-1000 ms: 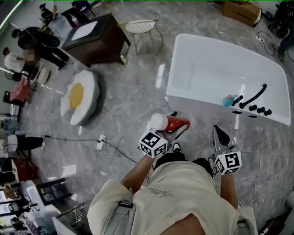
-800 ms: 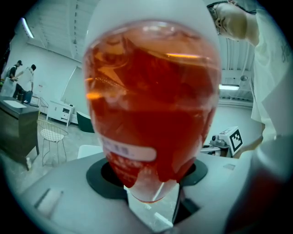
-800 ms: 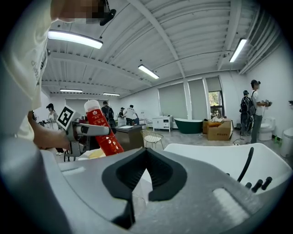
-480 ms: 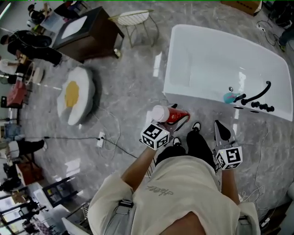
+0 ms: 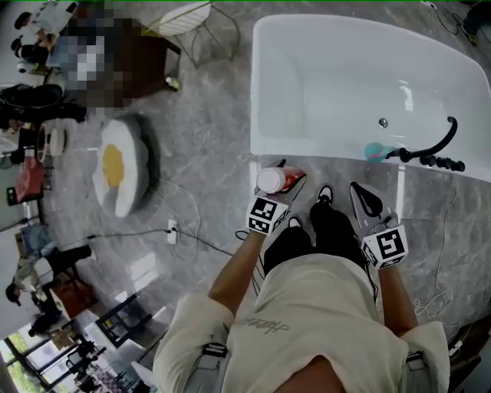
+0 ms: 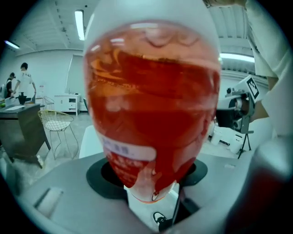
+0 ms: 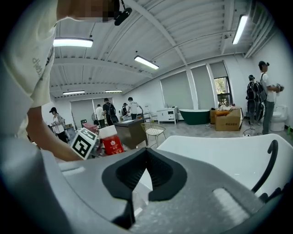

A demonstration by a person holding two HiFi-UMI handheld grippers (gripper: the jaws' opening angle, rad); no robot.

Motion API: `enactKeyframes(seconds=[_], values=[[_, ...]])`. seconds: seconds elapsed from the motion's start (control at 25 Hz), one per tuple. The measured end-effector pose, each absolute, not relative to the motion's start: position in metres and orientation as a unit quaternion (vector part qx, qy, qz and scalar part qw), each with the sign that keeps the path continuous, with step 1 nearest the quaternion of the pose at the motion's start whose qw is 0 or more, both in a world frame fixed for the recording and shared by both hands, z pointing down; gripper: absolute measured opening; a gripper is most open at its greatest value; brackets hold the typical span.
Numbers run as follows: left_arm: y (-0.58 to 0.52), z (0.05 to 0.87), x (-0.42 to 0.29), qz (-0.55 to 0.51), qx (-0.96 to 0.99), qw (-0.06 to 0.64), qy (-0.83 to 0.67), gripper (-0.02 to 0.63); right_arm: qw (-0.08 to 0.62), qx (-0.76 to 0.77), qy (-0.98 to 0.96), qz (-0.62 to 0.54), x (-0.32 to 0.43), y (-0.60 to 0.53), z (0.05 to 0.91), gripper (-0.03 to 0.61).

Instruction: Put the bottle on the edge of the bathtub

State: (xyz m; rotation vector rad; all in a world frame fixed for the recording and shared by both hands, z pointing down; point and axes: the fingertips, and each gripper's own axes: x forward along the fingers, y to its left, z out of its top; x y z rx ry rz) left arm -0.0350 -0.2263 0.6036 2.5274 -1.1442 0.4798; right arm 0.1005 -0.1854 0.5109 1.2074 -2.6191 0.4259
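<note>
The bottle [image 5: 276, 180] is red with a white cap, and it lies tilted between the jaws of my left gripper [image 5: 291, 184], which is shut on it. It hangs just in front of the near rim of the white bathtub [image 5: 322, 150], close to the tub's left corner. In the left gripper view the bottle [image 6: 151, 105] fills the frame above the left gripper [image 6: 153, 183]. My right gripper [image 5: 360, 193] is to the right, short of the rim, shut and empty. The right gripper view shows the right gripper [image 7: 147, 153] with its pads meeting, and the bathtub [image 7: 219, 155] beyond.
A black faucet [image 5: 430, 152] and a teal item [image 5: 374, 151] sit on the tub's near rim at the right. An egg-shaped cushion [image 5: 119, 165], a power strip with cable [image 5: 170, 228], a wire chair [image 5: 188, 17] and a dark table lie on the floor to the left. People stand far left.
Both grippers have moved toward the bathtub's near rim and lower. The bottle stays held in the left gripper. The tub now looks larger and closer in the head view.
</note>
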Motion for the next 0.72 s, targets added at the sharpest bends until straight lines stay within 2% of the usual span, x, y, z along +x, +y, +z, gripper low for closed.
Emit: enactKeyframes(seconds=[0.52,0.72], values=[[-0.314,0.748,-0.017,0.260,0.851,0.164,-0.425,0.301,0.174,0.360,-0.888,0.228,0.130,-0.220,0.573,0.002],[-0.328,0.788,-0.020,0.273,0.833,0.190,-0.442,0.301,0.183,0.356,-0.883,0.246,0.137,-0.226,0.586,0.002]])
